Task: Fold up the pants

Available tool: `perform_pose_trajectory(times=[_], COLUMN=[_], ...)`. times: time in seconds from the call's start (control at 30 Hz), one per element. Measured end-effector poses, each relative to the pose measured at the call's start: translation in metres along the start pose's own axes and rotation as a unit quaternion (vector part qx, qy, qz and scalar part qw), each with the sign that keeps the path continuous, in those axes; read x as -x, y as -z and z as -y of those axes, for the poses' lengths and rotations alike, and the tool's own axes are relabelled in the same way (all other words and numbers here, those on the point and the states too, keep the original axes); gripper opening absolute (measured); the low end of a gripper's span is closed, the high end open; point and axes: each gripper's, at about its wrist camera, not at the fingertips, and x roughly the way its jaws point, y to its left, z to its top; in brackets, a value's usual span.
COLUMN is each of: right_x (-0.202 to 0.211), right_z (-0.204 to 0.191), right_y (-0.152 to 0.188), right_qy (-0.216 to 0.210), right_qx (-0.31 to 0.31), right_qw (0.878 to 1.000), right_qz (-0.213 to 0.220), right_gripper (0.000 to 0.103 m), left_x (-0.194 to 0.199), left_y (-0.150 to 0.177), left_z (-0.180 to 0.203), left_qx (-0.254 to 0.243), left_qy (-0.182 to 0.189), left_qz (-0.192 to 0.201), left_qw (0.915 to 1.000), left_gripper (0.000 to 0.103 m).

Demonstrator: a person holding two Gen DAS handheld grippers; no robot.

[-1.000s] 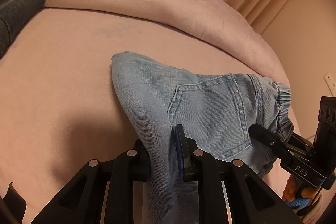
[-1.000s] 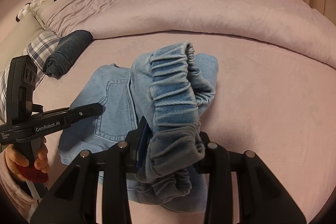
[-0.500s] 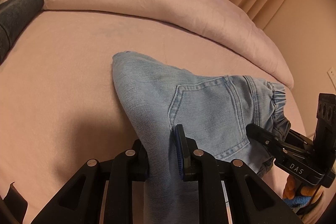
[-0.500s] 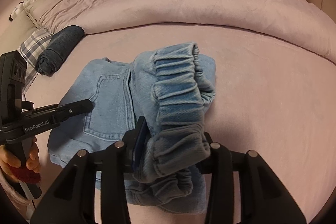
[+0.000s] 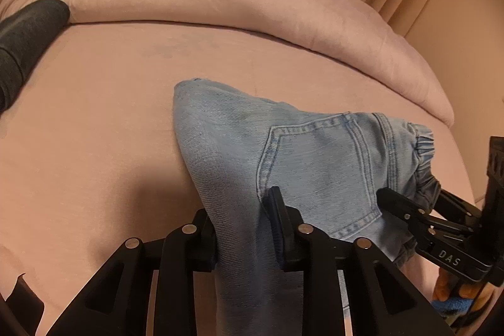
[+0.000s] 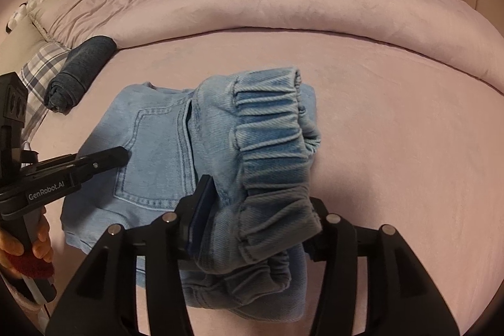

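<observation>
Here, left wrist view: left gripper [image 5: 244, 229], jaws just easing apart, denim fold of light-blue pants [image 5: 315, 159] between them, centre-right on pink bed [image 5: 94, 122] | right wrist view only: right gripper [image 6: 256, 219] opening around bunched elastic waistband [image 6: 271, 140]; plaid pillow [image 6: 37, 68], upper left | both: rolled dark garment [image 6: 78, 71].

Both tools are matte black plastic. The left gripper [image 5: 244, 229] has angular fingers with triangular cut-outs, round silver screw heads set behind the tips, and a dark blue pad on the inner face of one finger [image 5: 277, 222]. The right gripper [image 6: 256, 219] matches it in build, screws and blue pad. White lettering runs behind the fingers: "GenRobot.AI" on the left, "DAS" on the right. A pale pink sleeve [image 6: 19, 298] covers the left wrist.
</observation>
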Motion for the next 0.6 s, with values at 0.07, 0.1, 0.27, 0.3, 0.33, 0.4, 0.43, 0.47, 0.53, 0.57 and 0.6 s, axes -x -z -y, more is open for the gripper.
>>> perform_pose_trajectory(times=[0.07,0.1,0.27,0.3,0.33,0.4,0.43,0.47,0.53,0.57,0.6], right_x=[0.001,0.001,0.006,0.008,0.011,0.015,0.018,0.020,0.027,0.032,0.036], right_z=[0.000,0.000,0.001,0.001,0.001,0.001,0.000,0.000,-0.001,-0.002,-0.003], right_y=[0.000,0.000,0.001,0.001,0.000,0.000,0.000,0.000,0.001,0.001,0.001], right_qy=[0.004,0.007,0.029,0.035,0.041,0.043,0.045,0.049,0.053,0.064,0.073], right_qx=[0.000,-0.001,-0.003,-0.001,0.002,0.001,0.000,0.001,0.001,0.001,0.002], right_qw=[1.000,1.000,1.000,0.999,0.999,0.999,0.999,0.999,0.998,0.998,0.997], right_qz=[-0.001,-0.003,-0.002,0.001,0.005,0.008,0.010,0.013,0.018,0.027,0.033], right_gripper=[0.053,0.053,0.057,0.058,0.059,0.059,0.059,0.059,0.060,0.059,0.059], left_x=[0.000,0.001,0.004,0.007,0.011,0.018,0.024,0.027,0.034,0.036,0.038], left_y=[0.000,-0.001,-0.002,-0.002,-0.002,-0.003,-0.004,-0.005,-0.005,-0.004,-0.004], left_z=[0.001,0.003,0.005,0.005,0.005,0.006,0.006,0.007,0.010,0.013,0.015], left_qx=[-0.004,-0.008,-0.016,-0.018,-0.020,-0.022,-0.025,-0.028,-0.039,-0.046,-0.051], left_qy=[-0.009,-0.016,-0.044,-0.051,-0.055,-0.058,-0.058,-0.059,-0.063,-0.065,-0.067], left_qz=[0.000,0.000,0.003,0.008,0.016,0.027,0.034,0.038,0.045,0.047,0.049], left_qw=[1.0000,0.9998,0.9989,0.9985,0.9981,0.9977,0.9975,0.9971,0.9962,0.9957,0.9953], left_gripper=[0.029,0.034,0.048,0.054,0.055,0.056,0.056,0.056,0.056,0.058,0.060])
